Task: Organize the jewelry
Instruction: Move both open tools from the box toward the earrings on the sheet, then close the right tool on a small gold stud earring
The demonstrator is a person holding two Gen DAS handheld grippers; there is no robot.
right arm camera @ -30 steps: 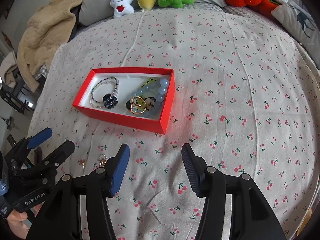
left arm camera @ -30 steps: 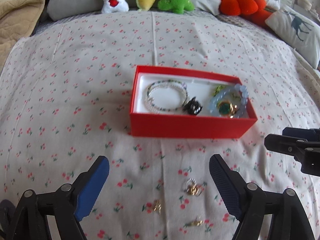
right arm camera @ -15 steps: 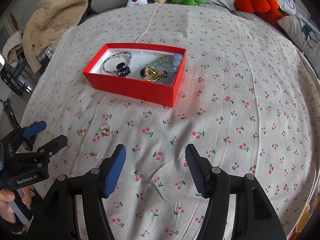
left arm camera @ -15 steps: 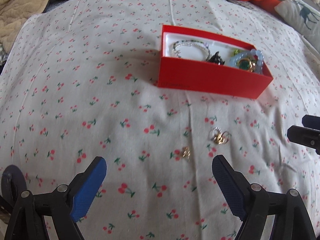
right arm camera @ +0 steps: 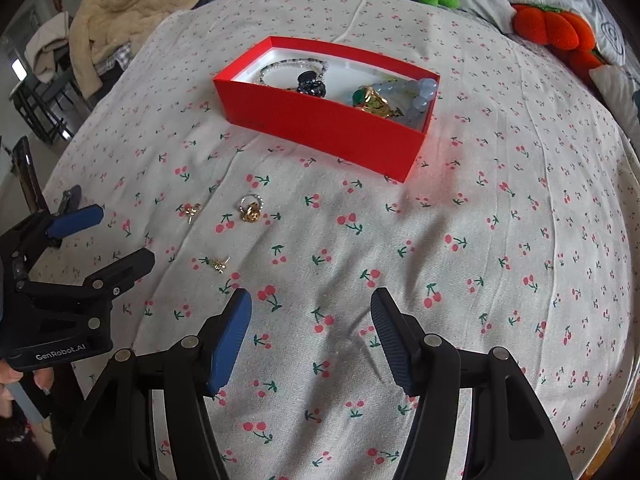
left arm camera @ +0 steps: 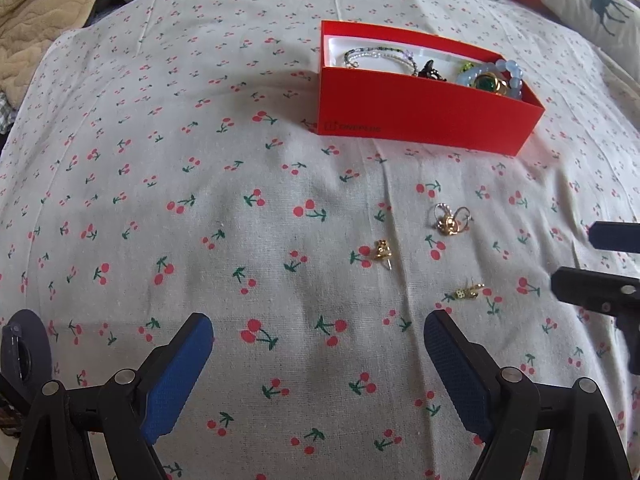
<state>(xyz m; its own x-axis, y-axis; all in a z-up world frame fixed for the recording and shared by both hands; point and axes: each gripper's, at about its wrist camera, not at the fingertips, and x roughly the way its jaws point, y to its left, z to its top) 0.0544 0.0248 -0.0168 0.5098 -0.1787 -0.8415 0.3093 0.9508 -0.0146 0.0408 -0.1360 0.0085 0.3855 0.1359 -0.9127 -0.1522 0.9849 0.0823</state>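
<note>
As before, left gripper gapes, now nearer earrings.

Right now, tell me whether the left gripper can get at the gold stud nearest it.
Probably yes. The left gripper is open, and the gold stud lies loose on the cherry-print sheet just beyond its right finger, nothing between. It sits off-centre, so shift right first.

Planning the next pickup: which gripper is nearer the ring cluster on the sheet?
Left. The left gripper hangs open just short of the ring cluster, slightly to its left. The right gripper, also open, sits farther back and to its right.
</note>
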